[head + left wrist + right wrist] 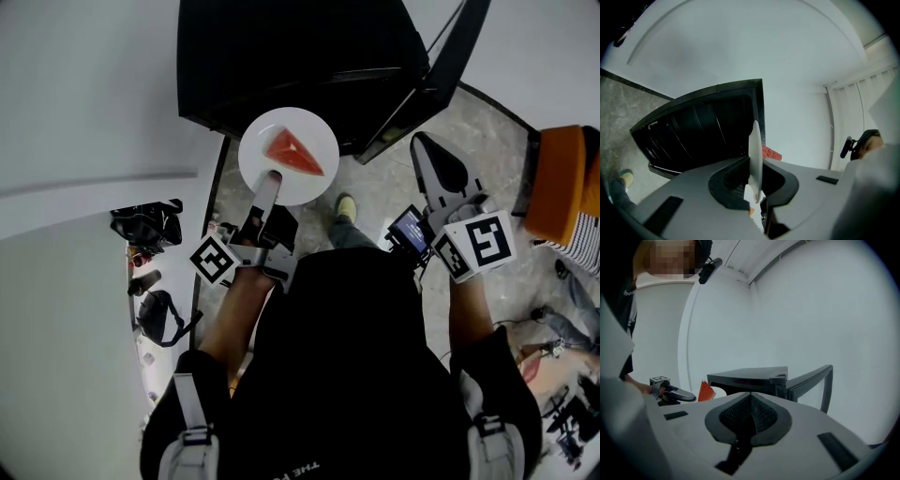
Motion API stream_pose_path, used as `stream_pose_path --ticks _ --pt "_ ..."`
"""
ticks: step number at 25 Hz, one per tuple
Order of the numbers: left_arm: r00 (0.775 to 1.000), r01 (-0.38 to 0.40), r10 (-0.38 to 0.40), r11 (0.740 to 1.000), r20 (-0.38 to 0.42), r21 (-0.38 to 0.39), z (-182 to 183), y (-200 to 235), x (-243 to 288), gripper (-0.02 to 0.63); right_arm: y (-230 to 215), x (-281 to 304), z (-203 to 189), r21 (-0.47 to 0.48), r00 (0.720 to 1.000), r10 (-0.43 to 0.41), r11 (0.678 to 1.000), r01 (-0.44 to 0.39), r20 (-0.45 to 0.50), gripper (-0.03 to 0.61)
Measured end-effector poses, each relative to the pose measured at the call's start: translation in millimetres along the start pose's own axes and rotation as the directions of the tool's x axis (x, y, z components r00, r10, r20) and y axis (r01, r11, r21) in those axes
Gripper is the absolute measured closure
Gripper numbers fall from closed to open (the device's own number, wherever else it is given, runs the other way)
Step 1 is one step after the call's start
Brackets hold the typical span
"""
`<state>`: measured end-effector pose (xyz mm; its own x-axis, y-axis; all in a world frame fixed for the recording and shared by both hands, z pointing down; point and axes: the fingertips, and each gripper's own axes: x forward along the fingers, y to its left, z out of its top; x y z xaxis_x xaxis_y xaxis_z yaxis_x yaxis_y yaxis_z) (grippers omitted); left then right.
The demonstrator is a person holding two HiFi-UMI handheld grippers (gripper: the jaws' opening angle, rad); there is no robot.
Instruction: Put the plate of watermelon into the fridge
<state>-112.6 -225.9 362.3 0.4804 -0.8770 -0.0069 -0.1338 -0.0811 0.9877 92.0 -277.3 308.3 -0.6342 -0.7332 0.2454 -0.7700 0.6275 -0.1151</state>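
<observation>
The left gripper (269, 180) has its fingers pinched on the near rim of the white plate (259, 142). In the left gripper view the plate stands edge-on between the two pads, which hold only that thin lip. That makes sense for this job: a rim grip leaves the whole plate jutting out beyond the fingertips, so it can go in ahead of the tool. The watermelon (295, 153) sits on the plate just past the fingertips, pointed end away, and the plate looks level enough to hold it. Straight ahead of those fingers is the black fridge (291, 56), with its door (433, 80) swung out to the right. The plate hangs in the air at the front edge of the fridge and isn't on a shelf yet. Over on the other side, the right gripper (424, 146) has its fingers pressed together on nothing, parked clear beside the open door, probably so it's ready to shut it. Now the awkward part: the fridge interior is a dark block in every view, so no shelf or free spot can be made out. From the left gripper view the plate hides most of the slice, only a red corner showing beside the fingers, and the plate's underside goes unseen.
</observation>
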Motion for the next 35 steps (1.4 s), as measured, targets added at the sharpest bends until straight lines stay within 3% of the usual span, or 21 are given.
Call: stream_pose_path --ticks 35 --pt "0.995 -0.031 0.030 0.999 0.097 0.014 -4 6 10 0.581 -10 27 3 -0.007 0.991 0.129 0.992 -0.129 0.037 0.565"
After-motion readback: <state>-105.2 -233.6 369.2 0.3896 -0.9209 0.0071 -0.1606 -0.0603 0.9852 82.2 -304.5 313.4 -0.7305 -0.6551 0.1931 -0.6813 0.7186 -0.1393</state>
